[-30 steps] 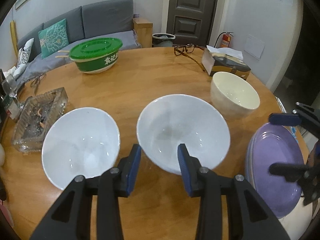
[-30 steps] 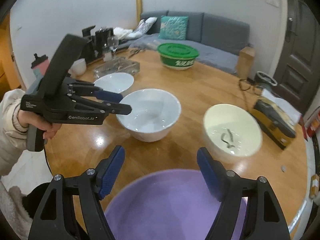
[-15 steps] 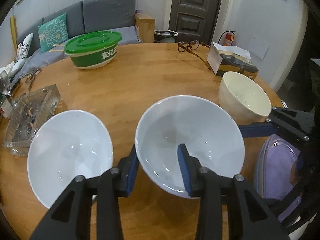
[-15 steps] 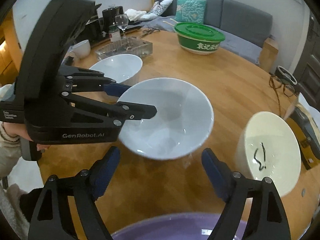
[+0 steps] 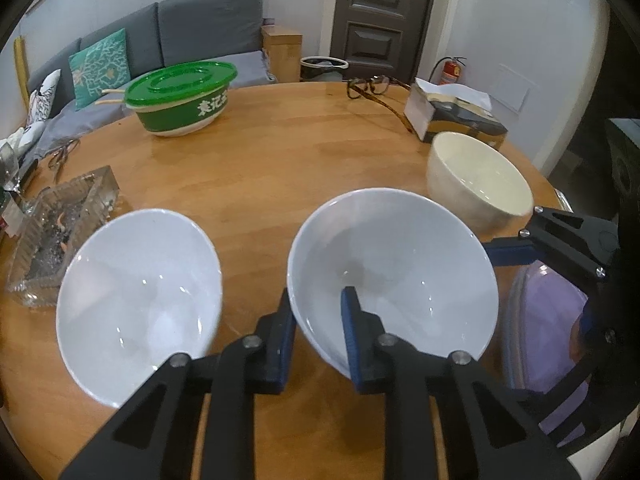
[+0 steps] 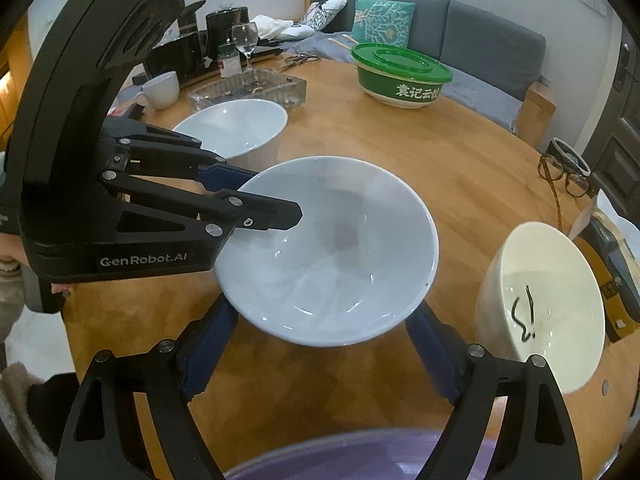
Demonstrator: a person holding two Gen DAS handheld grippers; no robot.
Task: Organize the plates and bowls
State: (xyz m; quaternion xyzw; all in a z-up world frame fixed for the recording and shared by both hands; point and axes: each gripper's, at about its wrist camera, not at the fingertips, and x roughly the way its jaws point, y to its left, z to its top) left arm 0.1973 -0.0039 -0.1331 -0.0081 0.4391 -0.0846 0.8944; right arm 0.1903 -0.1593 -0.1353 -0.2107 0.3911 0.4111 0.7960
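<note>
My left gripper (image 5: 318,312) is shut on the near rim of a white bowl (image 5: 394,276), one finger inside and one outside; the bowl is tilted. It also shows in the right wrist view (image 6: 328,252), held by the left gripper (image 6: 276,200). My right gripper (image 6: 316,344) is open, its fingers on either side of that bowl's underside, touching or not I cannot tell. A second white bowl (image 5: 140,300) stands to the left. A cream bowl (image 5: 480,184) stands to the right. Purple plates (image 5: 552,320) lie at the table's right edge, also low in the right wrist view (image 6: 360,460).
On the round wooden table (image 5: 280,160): a green lidded bowl (image 5: 182,98), a glass ashtray (image 5: 60,236), glasses (image 5: 372,88), a tissue box (image 5: 452,116). The right wrist view shows a white mug (image 6: 162,90), a wine glass (image 6: 245,40) and a kettle set (image 6: 192,44).
My left gripper has slid onto the middle white bowl's rim and closed on it. My right gripper has moved forward from above the purple plates to under that bowl.
</note>
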